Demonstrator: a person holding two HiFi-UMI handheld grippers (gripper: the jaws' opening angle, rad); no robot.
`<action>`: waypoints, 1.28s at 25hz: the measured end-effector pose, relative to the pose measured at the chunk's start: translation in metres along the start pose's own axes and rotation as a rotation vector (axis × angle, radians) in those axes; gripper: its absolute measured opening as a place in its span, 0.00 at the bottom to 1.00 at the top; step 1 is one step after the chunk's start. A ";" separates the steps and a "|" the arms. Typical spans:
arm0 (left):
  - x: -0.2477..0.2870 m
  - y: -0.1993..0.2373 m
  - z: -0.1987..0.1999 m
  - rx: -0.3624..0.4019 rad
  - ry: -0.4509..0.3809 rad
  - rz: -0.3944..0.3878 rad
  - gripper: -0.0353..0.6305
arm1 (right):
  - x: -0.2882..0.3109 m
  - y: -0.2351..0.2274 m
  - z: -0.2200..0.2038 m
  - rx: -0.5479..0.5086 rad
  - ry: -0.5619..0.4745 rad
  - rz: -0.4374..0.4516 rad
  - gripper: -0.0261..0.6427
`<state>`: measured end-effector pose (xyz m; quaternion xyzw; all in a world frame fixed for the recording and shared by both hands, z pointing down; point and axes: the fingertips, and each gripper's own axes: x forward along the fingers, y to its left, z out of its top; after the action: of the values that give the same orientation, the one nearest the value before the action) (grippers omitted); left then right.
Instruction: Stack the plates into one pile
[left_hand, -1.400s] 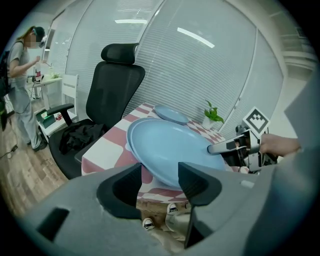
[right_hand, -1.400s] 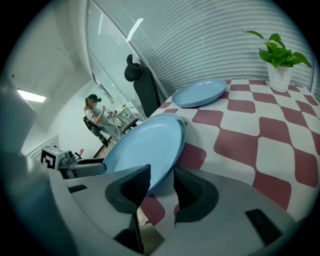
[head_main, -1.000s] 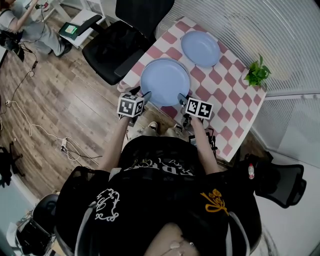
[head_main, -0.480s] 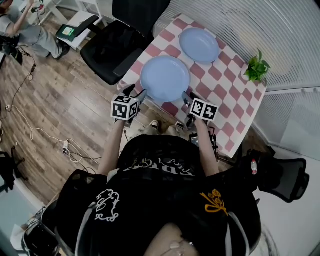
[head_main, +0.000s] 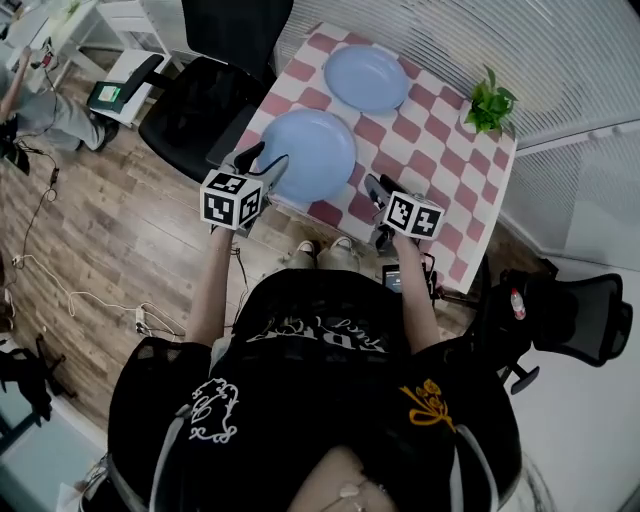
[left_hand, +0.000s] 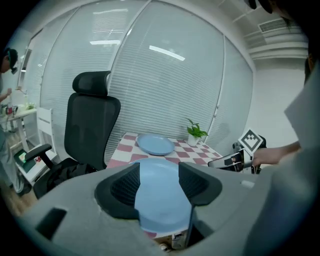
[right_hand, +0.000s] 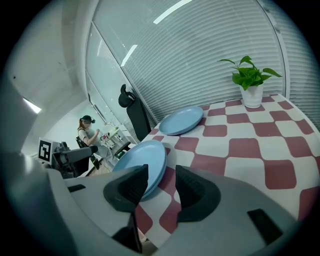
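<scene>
Two light blue plates lie on the red-and-white checked table (head_main: 440, 160). The near plate (head_main: 305, 155) (left_hand: 161, 192) (right_hand: 142, 162) sits close to the table's front corner. The far plate (head_main: 366, 78) (left_hand: 155, 145) (right_hand: 182, 120) lies apart from it, further back. My left gripper (head_main: 262, 158) (left_hand: 159, 175) hangs open just off the near plate's left rim, raised above it. My right gripper (head_main: 375, 188) (right_hand: 162, 185) is open over the table's front edge, right of that plate. Its jaws have just been opening, and nothing is between them.
A small potted plant (head_main: 488, 105) (right_hand: 250, 80) stands at the table's far right corner. A black office chair (head_main: 200, 95) (left_hand: 87, 135) is left of the table, another chair (head_main: 570, 315) at the right. A person (head_main: 40, 105) sits far left on the wood floor.
Both grippers have drawn back from the near plate's front rim and risen. The left one has swung out to the plate's left side. Both plates stay where they were.
</scene>
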<state>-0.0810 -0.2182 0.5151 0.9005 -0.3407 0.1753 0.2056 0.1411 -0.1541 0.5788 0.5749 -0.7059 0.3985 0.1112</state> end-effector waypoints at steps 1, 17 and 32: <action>0.006 -0.004 0.006 0.017 -0.001 -0.013 0.42 | -0.003 -0.005 0.002 0.003 -0.005 -0.002 0.27; 0.105 -0.054 0.076 0.126 0.054 -0.105 0.42 | -0.015 -0.085 0.068 0.003 -0.082 0.042 0.27; 0.177 0.028 0.110 0.225 0.206 -0.216 0.42 | 0.049 -0.093 0.117 0.099 -0.123 -0.048 0.27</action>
<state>0.0439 -0.3870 0.5088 0.9264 -0.1976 0.2805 0.1549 0.2447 -0.2719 0.5722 0.6199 -0.6767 0.3942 0.0487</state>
